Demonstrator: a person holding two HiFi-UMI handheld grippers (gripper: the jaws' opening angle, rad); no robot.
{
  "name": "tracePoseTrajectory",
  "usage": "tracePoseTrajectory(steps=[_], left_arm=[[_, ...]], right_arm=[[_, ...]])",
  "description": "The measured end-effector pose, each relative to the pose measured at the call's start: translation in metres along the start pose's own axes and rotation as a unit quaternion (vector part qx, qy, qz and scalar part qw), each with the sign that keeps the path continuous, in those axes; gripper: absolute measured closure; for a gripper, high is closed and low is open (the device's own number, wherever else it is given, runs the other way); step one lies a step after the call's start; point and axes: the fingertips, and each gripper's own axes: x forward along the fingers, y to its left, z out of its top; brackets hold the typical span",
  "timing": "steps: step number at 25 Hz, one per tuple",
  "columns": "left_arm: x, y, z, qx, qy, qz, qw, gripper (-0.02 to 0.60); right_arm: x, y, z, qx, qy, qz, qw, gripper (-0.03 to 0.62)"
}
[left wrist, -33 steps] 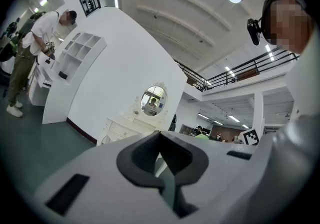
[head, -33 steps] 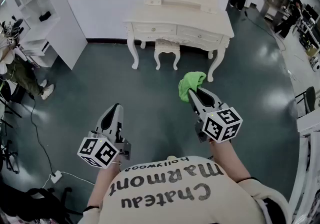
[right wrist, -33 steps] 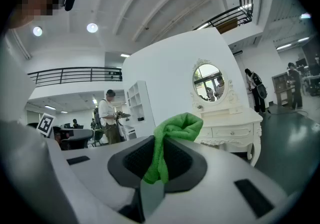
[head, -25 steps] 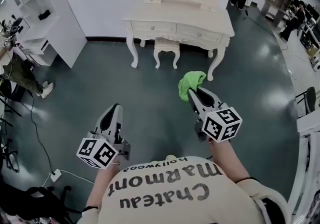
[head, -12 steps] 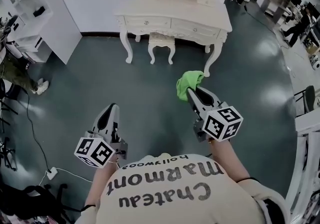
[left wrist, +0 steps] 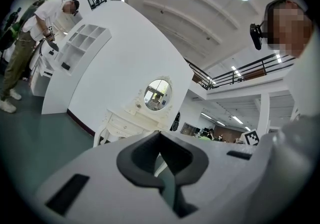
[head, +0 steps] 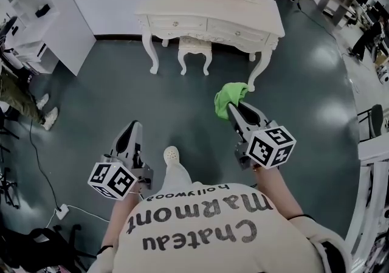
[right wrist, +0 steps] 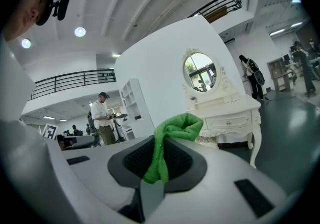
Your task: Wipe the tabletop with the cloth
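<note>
Right gripper (right wrist: 155,163): jaws clamped on the green cloth (right wrist: 176,129). Only a narrow fold is pinched between the pads. The bulk is bunched above and ahead of the tips.

Left gripper (left wrist: 162,163): jaws together, nothing between them, held low on the person's left.

Both grippers are over the dark floor (head: 182,101), well apart from the white dressing table (head: 182,25). A small stool (head: 194,48) stands at the table's front and an oval mirror (right wrist: 200,71) rises behind it. The person's shoe (head: 172,155) is forward between the grippers. Judged: on approach, wiping not begun.

Step in hand: carry the cloth to the worktop (head: 243,16).

Notes for doing it well:
- The hold is on a thin fold, so the clamp should be firm and swinging avoided, as the cloth could slip out.
- On arrival, lay the bunched part flat on the worktop so that fabric bears on the surface, not the jaw tips.
- The stool may prevent a close stance; approaching from the open side of the front edge looks easier.
- The left gripper is free to steady or clear things if needed.
</note>
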Motion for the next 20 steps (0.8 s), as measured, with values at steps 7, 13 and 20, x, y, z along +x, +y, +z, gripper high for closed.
tracePoseTrajectory(steps=[7,13,20], left_arm=[[0.067,0.034,0.029,0.009,0.013,-0.033,0.9993,0.574],[0.125,0.074,0.070,0.004,0.007,-0.055,0.9984,0.573],[0.169,0.106,0.113,0.031,0.012,-0.088,0.9956,0.573]], right_arm=[[0.058,-0.023,0.022,0.016,-0.012,-0.025,0.999,0.526],[0.123,-0.019,0.048,0.011,-0.010,-0.025,1.000,0.526],[0.191,-0.016,0.080,0.003,-0.017,-0.025,1.000,0.526]])
